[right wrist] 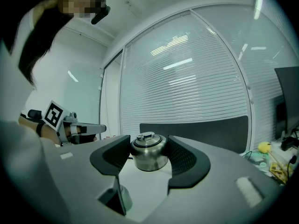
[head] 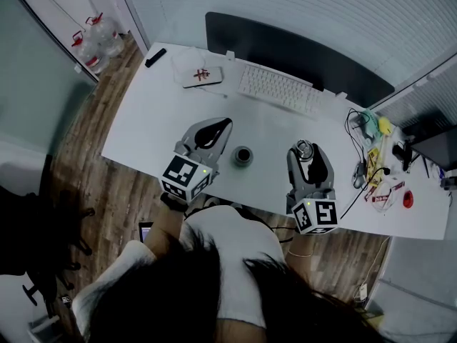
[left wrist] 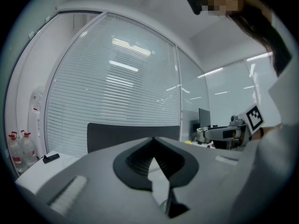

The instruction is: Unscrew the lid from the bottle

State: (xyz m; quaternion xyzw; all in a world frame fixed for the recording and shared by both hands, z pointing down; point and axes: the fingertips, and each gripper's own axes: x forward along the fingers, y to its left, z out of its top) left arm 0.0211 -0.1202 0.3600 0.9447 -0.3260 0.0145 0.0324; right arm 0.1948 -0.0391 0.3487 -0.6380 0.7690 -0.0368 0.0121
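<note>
1. Far to the left of the keyboard [head: 278, 89], off the white desk [head: 143, 120] on the wood floor, stand clear water jugs [head: 96, 38] with red caps.
2. A slim dark device [head: 155, 57] lies at the desk's back corner, left of the keyboard. A white box [head: 203, 76] with a red mark lies just beside the keyboard's left end.
3. The left gripper [head: 223, 126] hangs level over the desk, left of the keyboard and nearer the person. Its jaws are pressed together with nothing between them.
4. A small dark round cap [head: 243, 156] sits on the desk in front of the keyboard, between the two grippers and touching neither. Whether it belongs to the bottle cannot be told.
5. The metal bottle [right wrist: 148, 157] stands upright on the desk in front of the keyboard's right end, nearer the person. The right gripper [head: 308, 148] is clamped on it, with a pad against each side of its body. The bottle's top shows a ring and a small raised piece.
6. Right of the keyboard, at the desk's far end, lies a tangle of cables and small packets [head: 378, 156].
</note>
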